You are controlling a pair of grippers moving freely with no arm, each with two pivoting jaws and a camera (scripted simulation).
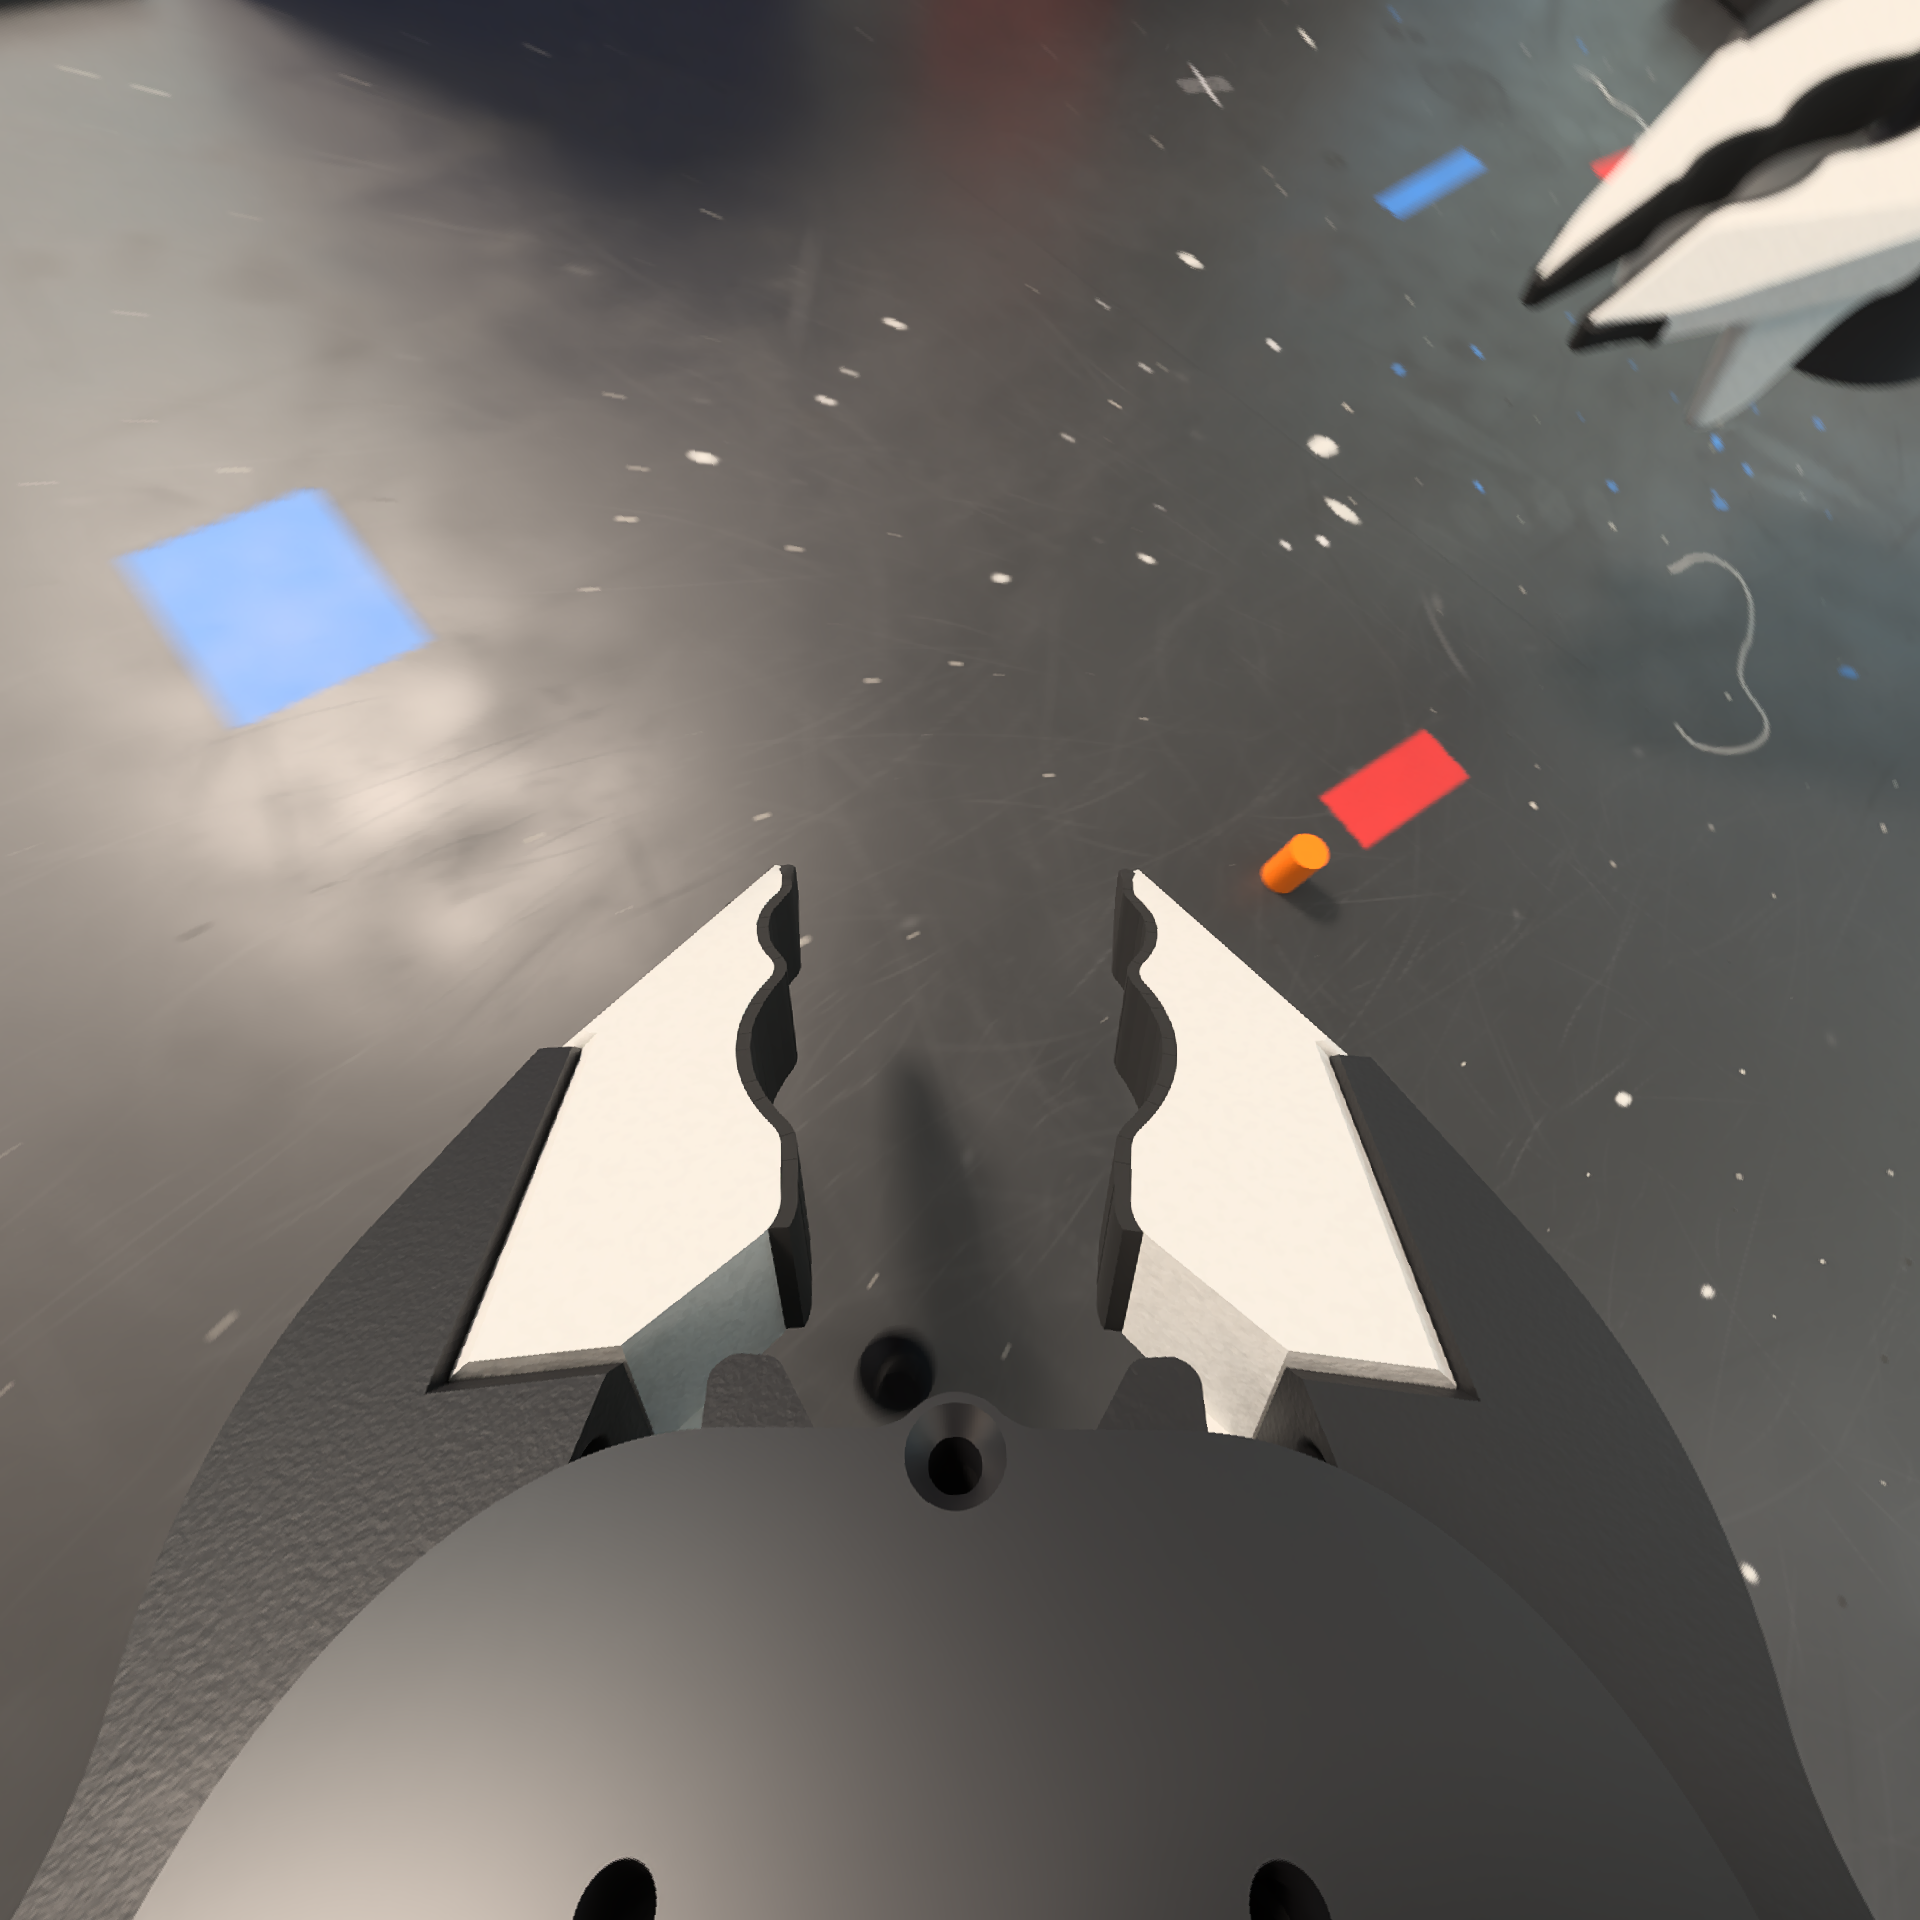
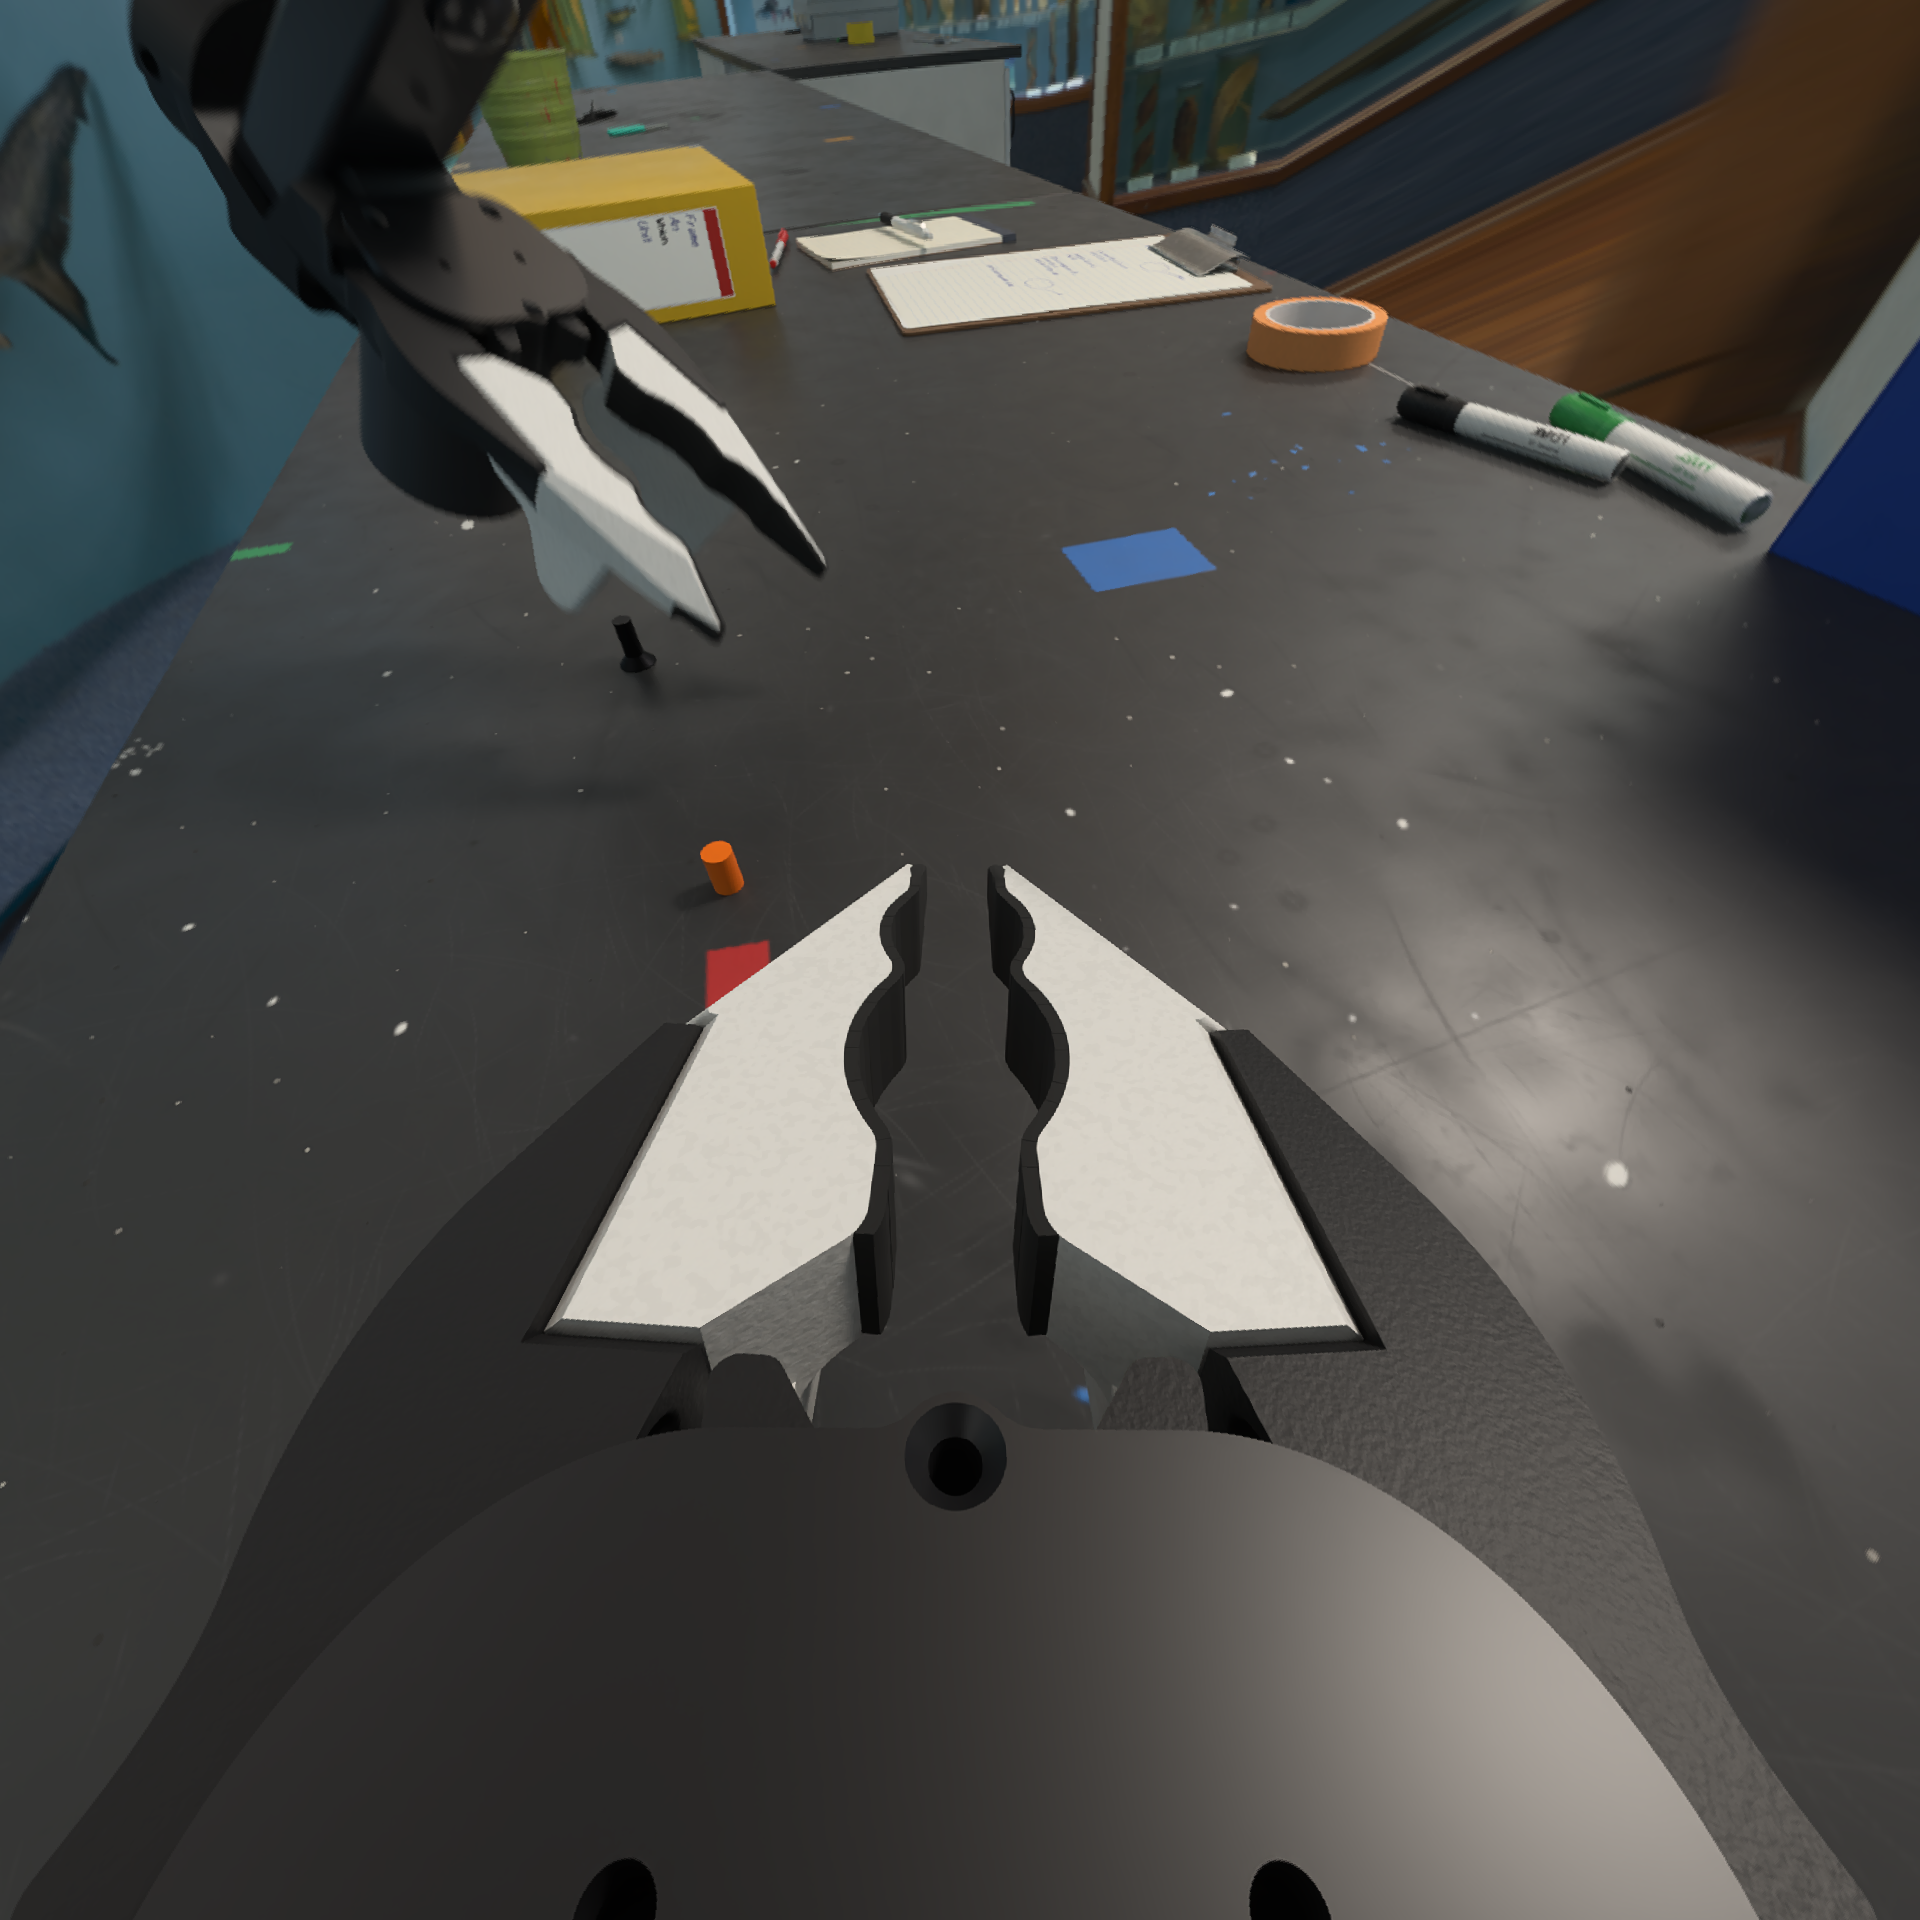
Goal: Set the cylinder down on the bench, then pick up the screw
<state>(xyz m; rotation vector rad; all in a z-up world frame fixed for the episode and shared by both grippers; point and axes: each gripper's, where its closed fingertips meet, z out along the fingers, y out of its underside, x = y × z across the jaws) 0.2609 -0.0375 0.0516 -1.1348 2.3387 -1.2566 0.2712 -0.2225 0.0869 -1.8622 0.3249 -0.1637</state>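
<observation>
**Bench inventory: cylinder down, screw not yet taken**

Nearest, in the right wrist view, the right gripper point(image 2: 956, 883) was recorded above the bench point(image 2: 1351, 935), its jaws nearly together with a narrow gap at the tips and nothing between them. Partly hidden under its left finger lay a red patch point(image 2: 732, 966). Just beyond that patch the orange cylinder point(image 2: 721, 868) was found standing on the bench, free of both grippers, so the first step was judged complete.

Farther on, the black screw point(image 2: 632, 644) was noted resting head-down, shank up, directly below the fingertips of the left gripper point(image 2: 769, 597), whose jaws were spread and empty. A blue patch point(image 2: 1138, 558) was logged to the right at similar depth. Beyond were listed two markers point(image 2: 1579, 452), an orange tape roll point(image 2: 1316, 332), a clipboard point(image 2: 1060, 283) and a yellow box point(image 2: 644, 223).

In the left wrist view the screw was not seen between the parted fingers.

Risk, as judged: the screw stood on a small head, and could be toppled or rolled aside if brushed by a descending fingertip or closed upon off-centre; its thin shank could be missed altogether.
</observation>
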